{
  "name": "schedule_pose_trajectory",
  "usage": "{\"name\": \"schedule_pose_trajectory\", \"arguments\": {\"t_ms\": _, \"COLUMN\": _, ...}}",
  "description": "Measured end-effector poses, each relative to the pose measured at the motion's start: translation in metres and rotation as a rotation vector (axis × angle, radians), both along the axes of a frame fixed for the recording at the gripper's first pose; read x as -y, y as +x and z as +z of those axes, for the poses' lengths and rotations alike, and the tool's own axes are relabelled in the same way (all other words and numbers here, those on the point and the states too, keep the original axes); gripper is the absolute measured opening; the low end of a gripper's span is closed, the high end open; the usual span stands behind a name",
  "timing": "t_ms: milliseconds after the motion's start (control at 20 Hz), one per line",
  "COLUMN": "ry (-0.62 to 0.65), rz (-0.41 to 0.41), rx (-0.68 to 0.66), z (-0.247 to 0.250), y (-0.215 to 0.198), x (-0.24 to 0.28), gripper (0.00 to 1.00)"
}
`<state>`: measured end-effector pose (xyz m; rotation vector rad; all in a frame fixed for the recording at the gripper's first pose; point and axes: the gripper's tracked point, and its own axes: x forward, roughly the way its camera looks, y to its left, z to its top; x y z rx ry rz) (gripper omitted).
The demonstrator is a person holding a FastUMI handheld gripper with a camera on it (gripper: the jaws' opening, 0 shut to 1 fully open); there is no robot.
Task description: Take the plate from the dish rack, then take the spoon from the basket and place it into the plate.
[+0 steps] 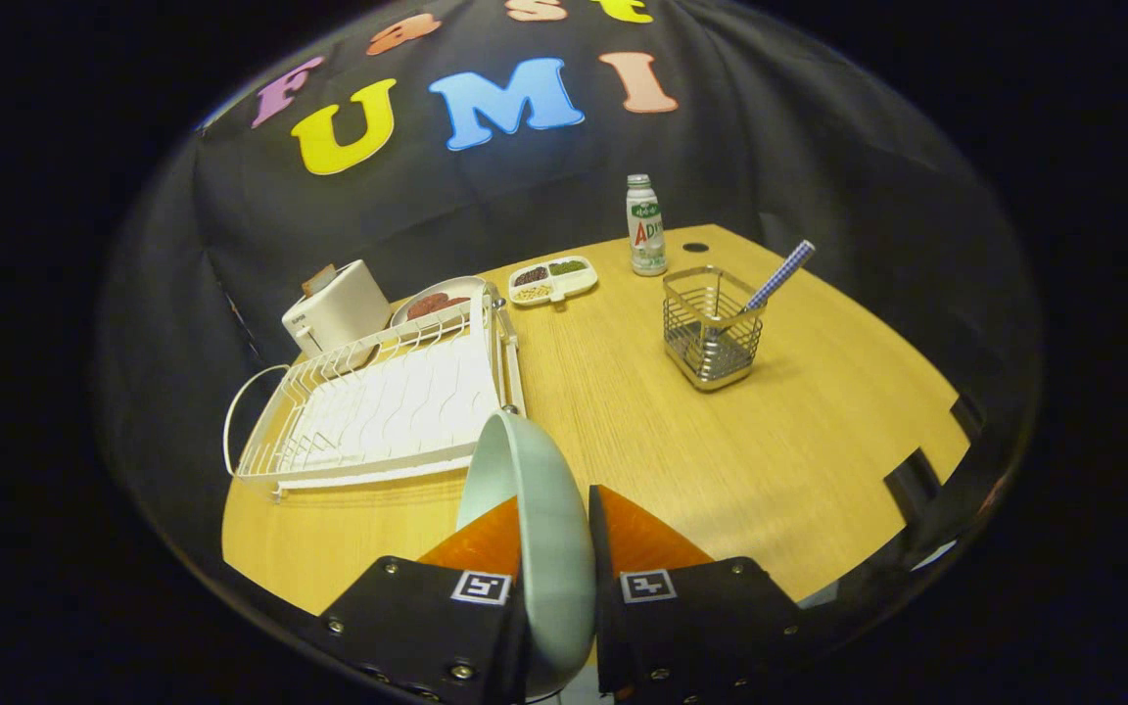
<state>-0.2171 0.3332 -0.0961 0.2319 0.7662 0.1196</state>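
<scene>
My gripper (pixel 554 509) is shut on a pale green plate (pixel 537 490), held on edge between the two orange fingers (pixel 642 534) above the wooden table (pixel 770 441). The plate's rim reaches up to the near right corner of the white dish rack (pixel 383 411), which stands beyond the fingers to the left and holds no dishes. Beyond the fingers to the right stands a wire basket (pixel 711 328). A spoon with a blue checked handle (pixel 779 274) leans out of it to the right.
Behind the rack sit a white toaster (pixel 337 305) and a plate of dark food (pixel 437 302). A divided snack tray (pixel 552 280) and a small bottle (pixel 645 227) stand at the table's far side. The table's edge runs close on the right.
</scene>
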Motion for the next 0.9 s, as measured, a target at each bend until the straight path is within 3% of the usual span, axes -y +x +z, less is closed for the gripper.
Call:
{"name": "schedule_pose_trajectory", "arguments": {"t_ms": 400, "ry": 0.01, "rz": -0.016, "rx": -0.052, "z": -0.025, "y": -0.002, "x": 0.007, "gripper": 0.36}}
{"name": "schedule_pose_trajectory", "arguments": {"t_ms": 550, "ry": -0.016, "rz": -0.018, "rx": -0.044, "z": -0.025, "y": -0.002, "x": 0.013, "gripper": 0.55}}
{"name": "schedule_pose_trajectory", "arguments": {"t_ms": 900, "ry": -0.038, "rz": 0.002, "rx": -0.01, "z": -0.014, "y": 0.006, "x": 0.012, "gripper": 0.55}}
